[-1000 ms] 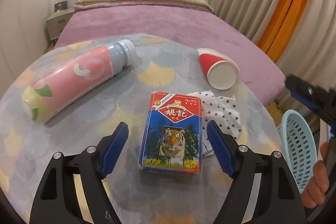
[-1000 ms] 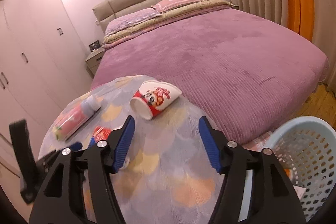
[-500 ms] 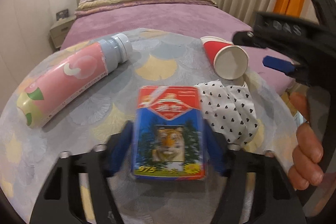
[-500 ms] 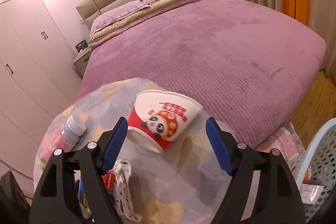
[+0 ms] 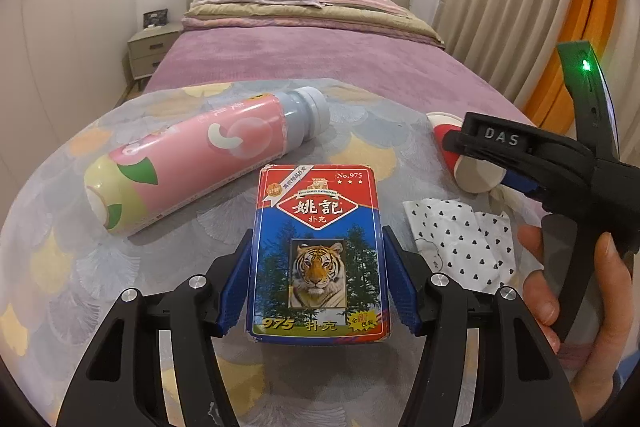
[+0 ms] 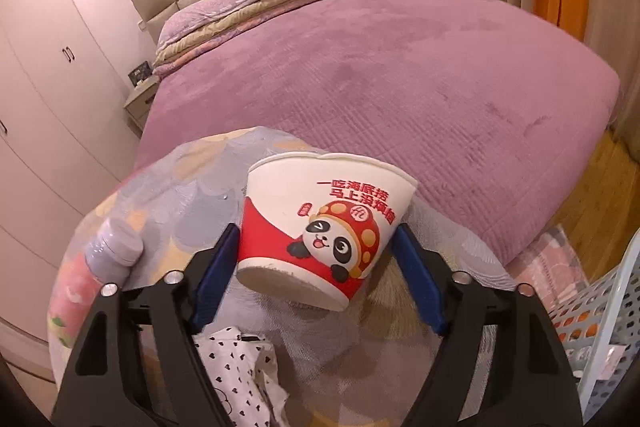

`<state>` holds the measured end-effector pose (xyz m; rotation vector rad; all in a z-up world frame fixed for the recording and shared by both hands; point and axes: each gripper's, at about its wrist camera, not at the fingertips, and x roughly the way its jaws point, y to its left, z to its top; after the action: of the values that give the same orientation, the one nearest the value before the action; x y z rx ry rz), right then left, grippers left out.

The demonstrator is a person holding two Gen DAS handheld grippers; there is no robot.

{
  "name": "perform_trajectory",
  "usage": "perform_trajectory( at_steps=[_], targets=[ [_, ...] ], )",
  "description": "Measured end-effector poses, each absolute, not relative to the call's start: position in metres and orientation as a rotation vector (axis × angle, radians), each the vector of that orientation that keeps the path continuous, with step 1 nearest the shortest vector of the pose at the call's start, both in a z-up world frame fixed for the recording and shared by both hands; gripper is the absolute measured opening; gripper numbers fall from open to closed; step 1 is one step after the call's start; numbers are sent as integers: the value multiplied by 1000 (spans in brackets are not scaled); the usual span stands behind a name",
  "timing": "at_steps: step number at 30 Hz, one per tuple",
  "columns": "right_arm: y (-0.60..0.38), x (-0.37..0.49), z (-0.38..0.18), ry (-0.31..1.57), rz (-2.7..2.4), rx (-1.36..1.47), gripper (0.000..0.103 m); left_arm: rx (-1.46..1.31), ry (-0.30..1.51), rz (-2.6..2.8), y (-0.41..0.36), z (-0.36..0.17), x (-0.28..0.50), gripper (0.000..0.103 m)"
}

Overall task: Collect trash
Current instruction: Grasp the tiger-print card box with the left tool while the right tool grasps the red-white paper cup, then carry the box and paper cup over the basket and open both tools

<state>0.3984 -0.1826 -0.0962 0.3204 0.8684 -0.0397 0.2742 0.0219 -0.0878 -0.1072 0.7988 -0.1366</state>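
My left gripper point(image 5: 318, 281) clamps the sides of the playing-card box point(image 5: 318, 251) on the round table point(image 5: 56, 259), blue pads pressed to both long edges. My right gripper point(image 6: 318, 267) brackets the tipped paper cup point(image 6: 320, 227), pads at its sides, though I cannot tell whether they squeeze. The pink bottle point(image 5: 200, 155) and dotted wrapper point(image 5: 460, 243) lie nearby; the basket point(image 6: 600, 339) sits right.
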Motion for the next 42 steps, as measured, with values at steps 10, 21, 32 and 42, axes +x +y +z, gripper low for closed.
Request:
perform_trajectory(
  at_steps=[10,21,32,42],
  targets=[
    [-173,372,-96,885,60,297,71,-121,743,-113,22,-78,262,58],
    [-174,293,-63,828,163,248,71,-115,685,-131,20,-51,228,58],
    [-222,197,0,638,56,205,71,-119,583,-318,-31,-1,172,58],
    [-318,141,10,659,-197,332,71,-66,613,-501,-110,-1,150,58]
  ],
)
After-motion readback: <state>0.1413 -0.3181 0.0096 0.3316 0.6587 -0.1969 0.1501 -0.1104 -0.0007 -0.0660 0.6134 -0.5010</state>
